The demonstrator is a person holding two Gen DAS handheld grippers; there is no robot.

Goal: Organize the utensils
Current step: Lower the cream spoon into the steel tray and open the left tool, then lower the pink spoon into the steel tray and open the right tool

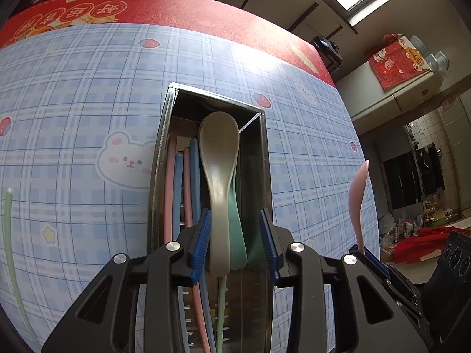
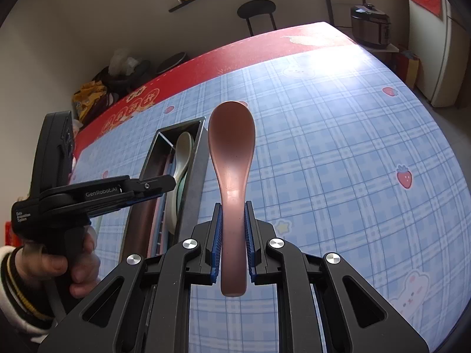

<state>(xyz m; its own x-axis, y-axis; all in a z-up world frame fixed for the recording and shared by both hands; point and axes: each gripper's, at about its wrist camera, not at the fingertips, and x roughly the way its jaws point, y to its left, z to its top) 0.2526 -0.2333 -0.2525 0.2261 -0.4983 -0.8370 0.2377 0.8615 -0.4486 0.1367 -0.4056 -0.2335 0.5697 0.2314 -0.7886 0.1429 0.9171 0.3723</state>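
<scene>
i'm mid-way through loading the metal tray (image 1: 164, 153), which sits on the blue checked cloth (image 1: 73, 103). my left gripper (image 1: 235, 235) hangs over the tray's near half with its jaws parted; the beige spoon (image 1: 219, 158) lies between the pads on top of a green spoon (image 1: 238, 235) in the tray's right side, and the right pad is clear of it, so i read that spoon as released. pink and blue chopsticks (image 1: 182, 182) fill the tray's left side. my right gripper (image 2: 232, 232) is clenched on the handle of the pink spoon (image 2: 231, 153), held in the air just right of the tray, bowl pointing away. a pale green chopstick (image 1: 8, 235) lies on the cloth well left of the tray. next, i think, the left must back off the tray so the pink spoon can go in on the spoon stack.
</scene>
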